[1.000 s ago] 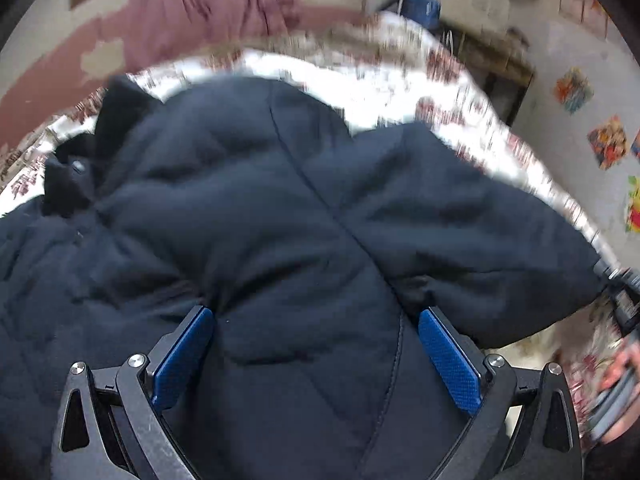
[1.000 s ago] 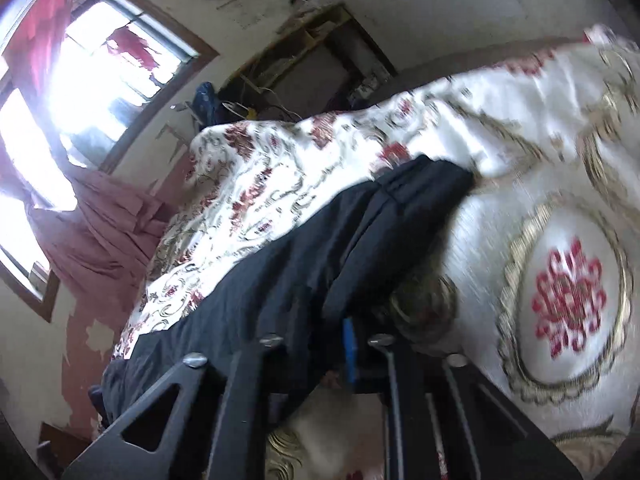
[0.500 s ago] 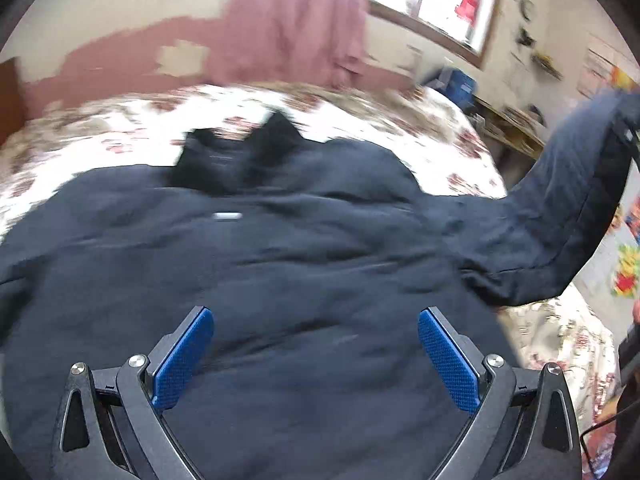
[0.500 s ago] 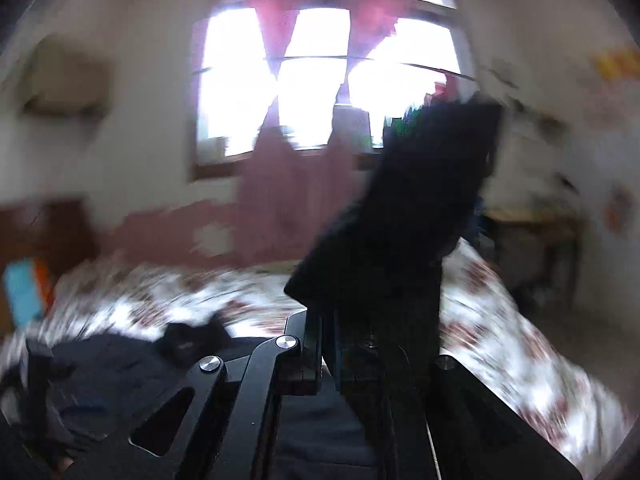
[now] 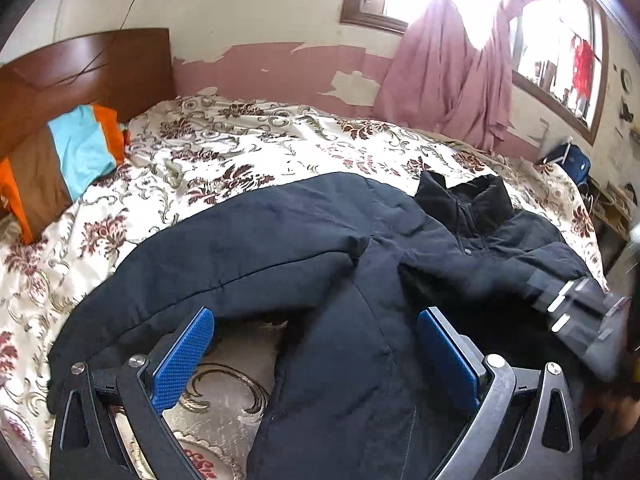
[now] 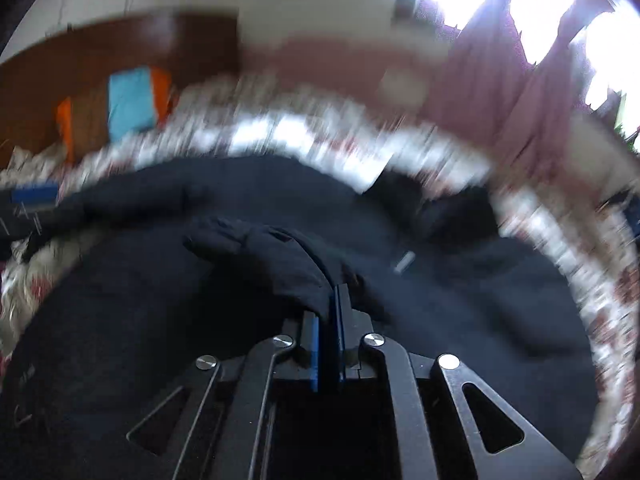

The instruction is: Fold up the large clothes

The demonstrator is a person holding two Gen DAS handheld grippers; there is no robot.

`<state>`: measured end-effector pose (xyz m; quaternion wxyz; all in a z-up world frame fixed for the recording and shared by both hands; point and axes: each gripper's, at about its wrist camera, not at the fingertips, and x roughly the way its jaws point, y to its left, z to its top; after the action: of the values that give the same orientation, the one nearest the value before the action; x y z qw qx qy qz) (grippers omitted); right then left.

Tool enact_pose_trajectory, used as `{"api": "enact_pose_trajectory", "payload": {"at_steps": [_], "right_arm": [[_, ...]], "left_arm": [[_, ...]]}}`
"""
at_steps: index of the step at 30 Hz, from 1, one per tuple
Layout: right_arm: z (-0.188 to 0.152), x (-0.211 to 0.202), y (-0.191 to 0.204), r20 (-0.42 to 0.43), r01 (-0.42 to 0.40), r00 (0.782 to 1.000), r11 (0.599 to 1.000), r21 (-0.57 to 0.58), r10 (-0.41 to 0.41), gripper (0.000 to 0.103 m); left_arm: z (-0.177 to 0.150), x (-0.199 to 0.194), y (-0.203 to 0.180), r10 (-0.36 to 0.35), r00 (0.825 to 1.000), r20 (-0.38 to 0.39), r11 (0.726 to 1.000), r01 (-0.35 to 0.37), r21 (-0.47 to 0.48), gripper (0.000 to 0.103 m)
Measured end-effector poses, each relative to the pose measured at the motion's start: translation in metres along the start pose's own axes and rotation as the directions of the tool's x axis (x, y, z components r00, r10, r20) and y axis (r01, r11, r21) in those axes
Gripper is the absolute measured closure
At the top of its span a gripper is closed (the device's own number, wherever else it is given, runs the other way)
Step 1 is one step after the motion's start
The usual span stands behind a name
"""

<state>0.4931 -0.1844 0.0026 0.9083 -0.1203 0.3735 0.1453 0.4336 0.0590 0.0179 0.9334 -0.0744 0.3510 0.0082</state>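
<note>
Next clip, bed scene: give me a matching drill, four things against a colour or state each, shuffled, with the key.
Things:
1. jacket
2. curtain
3. left gripper
4. right gripper

States:
A. jaws shut on dark fabric
B. dark navy, spread on the bed
C. jaws wide apart, nothing pinched
D. pink, hanging at the window

Pairs: 1-B, 2-D, 3-C, 4-A

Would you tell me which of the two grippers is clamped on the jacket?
The right gripper: its blue pads are shut on a fold of the dark jacket. The left gripper stands wide open, gripping nothing.
</note>
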Motion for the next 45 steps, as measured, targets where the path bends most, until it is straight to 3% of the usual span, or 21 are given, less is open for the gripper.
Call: {"api": "enact_pose_trajectory", "payload": {"at_steps": [3, 5, 6, 7, 9, 11, 13, 15, 17, 18, 19, 20, 25, 28, 31, 32, 34, 36, 41, 45], "right_arm": [[-0.026, 0.014, -0.012, -0.121, -0.093, 0.987, 0.993, 0.071, 0.101, 0.083], [-0.043, -0.006, -0.026, -0.099, -0.147, 0.983, 0.984, 0.102, 0.157, 0.062], [-0.050, -0.022, -0.037, -0.074, -0.157, 0.983, 0.981, 0.116, 0.167, 0.039], [-0.059, -0.040, -0.049, -0.042, -0.144, 0.988, 0.981, 0.129, 0.151, 0.024], [-0.075, -0.066, -0.076, 0.018, -0.100, 0.995, 0.983, 0.154, 0.099, 0.024], [-0.089, -0.086, -0.115, 0.066, -0.010, 0.998, 0.976, 0.219, -0.005, 0.024], [-0.101, -0.095, -0.154, 0.074, 0.075, 0.992, 0.952, 0.296, -0.102, 0.024], [-0.113, -0.085, -0.197, 0.036, 0.113, 0.990, 0.909, 0.402, -0.139, 0.025], [-0.127, -0.070, -0.225, 0.003, 0.123, 0.990, 0.862, 0.491, -0.143, 0.046], [-0.137, -0.059, -0.234, -0.014, 0.122, 0.991, 0.846, 0.519, -0.134, 0.062], [-0.147, -0.051, -0.240, -0.030, 0.130, 0.990, 0.836, 0.534, -0.135, 0.070], [-0.148, -0.039, -0.242, -0.037, 0.131, 0.991, 0.835, 0.534, -0.132, 0.071], [-0.156, -0.010, -0.232, -0.059, 0.165, 0.986, 0.856, 0.490, -0.156, 0.071], [-0.158, -0.015, -0.229, -0.069, 0.183, 0.983, 0.857, 0.482, -0.171, 0.071], [-0.154, -0.049, -0.221, -0.023, 0.202, 0.976, 0.855, 0.478, -0.218, 0.066], [-0.152, -0.061, -0.213, -0.002, 0.208, 0.972, 0.855, 0.475, -0.235, 0.061], [-0.144, -0.082, -0.199, 0.053, 0.193, 0.968, 0.861, 0.471, -0.246, 0.036], [-0.131, -0.097, -0.183, 0.082, 0.168, 0.970, 0.876, 0.452, -0.229, 0.033], [-0.091, -0.111, -0.129, 0.103, 0.126, 0.980, 0.927, 0.353, -0.173, 0.027], [-0.064, -0.103, -0.073, 0.110, 0.083, 0.987, 0.955, 0.285, -0.119, 0.025]], "left_arm": [[0.001, 0.012, -0.010, -0.053, 0.999, 0.006, 0.999, 0.053, -0.012, 0.000], [0.002, 0.021, -0.024, -0.095, 0.995, 0.018, 0.995, 0.095, -0.007, 0.000], [0.003, 0.025, -0.032, -0.115, 0.993, 0.028, 0.993, 0.115, 0.003, 0.000], [0.004, 0.029, -0.042, -0.132, 0.991, 0.037, 0.991, 0.131, 0.017, 0.000], [0.005, 0.038, -0.061, -0.154, 0.988, 0.035, 0.987, 0.152, 0.043, 0.000], [0.005, 0.054, -0.088, -0.166, 0.986, 0.007, 0.983, 0.165, 0.085, 0.000], [0.000, 0.072, -0.112, -0.147, 0.988, -0.037, 0.980, 0.150, 0.128, 0.000], [-0.010, 0.089, -0.129, -0.116, 0.990, -0.079, 0.980, 0.127, 0.152, 0.000], [-0.019, 0.105, -0.139, -0.086, 0.989, -0.121, 0.978, 0.107, 0.177, 0.000], [-0.023, 0.111, -0.142, -0.070, 0.988, -0.138, 0.977, 0.096, 0.189, 0.000], [-0.029, 0.121, -0.145, -0.041, 0.985, -0.165, 0.975, 0.076, 0.209, 0.000], [-0.033, 0.126, -0.146, -0.021, 0.984, -0.179, 0.973, 0.061, 0.223, 0.000], [-0.046, 0.139, -0.160, 0.076, 0.982, -0.171, 0.943, -0.015, 0.331, 0.000], [-0.045, 0.136, -0.161, 0.074, 0.983, -0.168, 0.942, -0.014, 0.335, 0.000], [-0.036, 0.114, -0.143, -0.042, 0.989, -0.143, 0.971, 0.074, 0.228, 0.000], [-0.032, 0.104, -0.133, -0.105, 0.987, -0.126, 0.978, 0.125, 0.168, 0.000], [-0.026, 0.075, -0.111, -0.215, 0.974, -0.074, 0.974, 0.219, 0.063, 0.000], [-0.023, 0.049, -0.089, -0.256, 0.966, -0.042, 0.967, 0.256, -0.006, 0.000], [-0.019, -0.003, -0.025, -0.238, 0.971, -0.004, 0.966, 0.236, -0.103, 0.000], [-0.032, -0.024, 0.043, -0.224, 0.974, -0.026, 0.960, 0.215, -0.181, 0.000]]}}
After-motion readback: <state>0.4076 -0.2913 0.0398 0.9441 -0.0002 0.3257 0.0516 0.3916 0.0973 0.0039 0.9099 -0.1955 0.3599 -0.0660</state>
